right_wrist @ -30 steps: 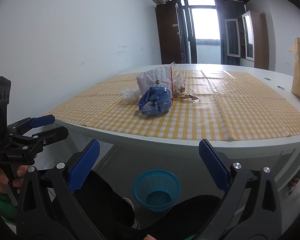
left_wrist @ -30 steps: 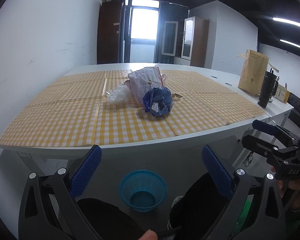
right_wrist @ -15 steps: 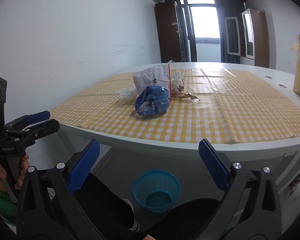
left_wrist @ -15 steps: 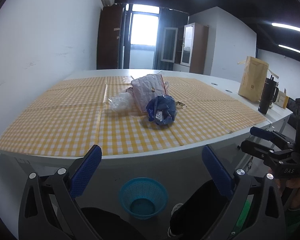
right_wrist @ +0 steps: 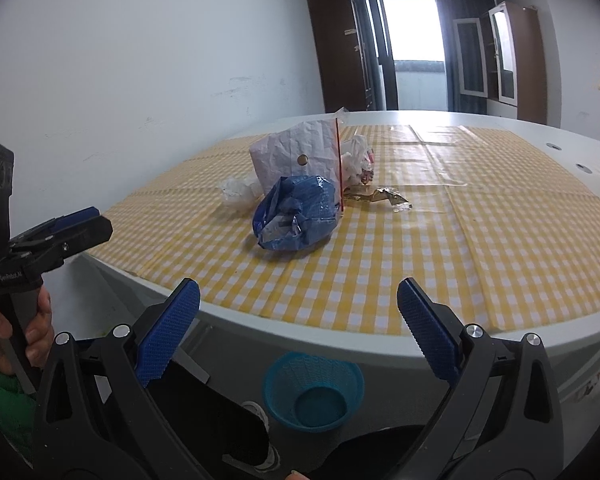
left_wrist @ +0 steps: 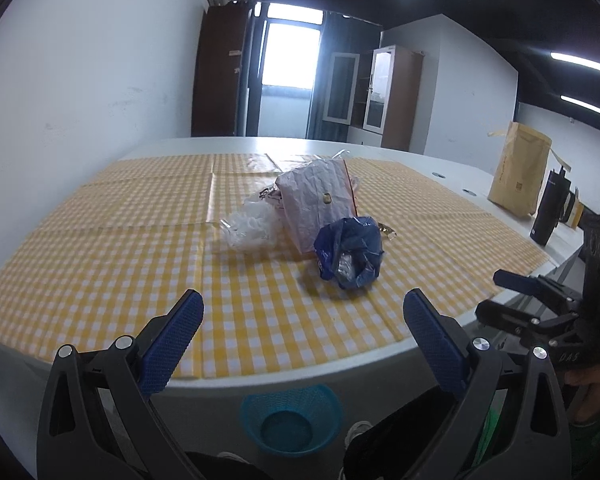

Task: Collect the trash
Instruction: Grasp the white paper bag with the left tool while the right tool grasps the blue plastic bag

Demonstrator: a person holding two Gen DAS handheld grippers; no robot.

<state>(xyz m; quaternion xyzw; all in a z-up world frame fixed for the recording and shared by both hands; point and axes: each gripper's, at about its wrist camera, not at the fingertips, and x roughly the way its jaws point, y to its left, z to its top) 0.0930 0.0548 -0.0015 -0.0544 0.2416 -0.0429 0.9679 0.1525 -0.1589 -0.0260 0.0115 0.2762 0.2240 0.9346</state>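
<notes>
A pile of trash lies mid-table on the yellow checked cloth: a crumpled blue plastic bag in front, a white paper bag behind it, clear plastic at the left, and a gold foil scrap at the right. A blue mesh bin stands on the floor below the table edge. My left gripper and right gripper are both open and empty, held at the near table edge, short of the pile.
A brown paper bag and a black flask stand at the table's right side. The white table has a rounded near edge. The white wall runs along the left. Each gripper shows in the other's view.
Both grippers have risen and moved forward toward the table, so the pile looks nearer and the bin sits lower in view. Both stay open.
</notes>
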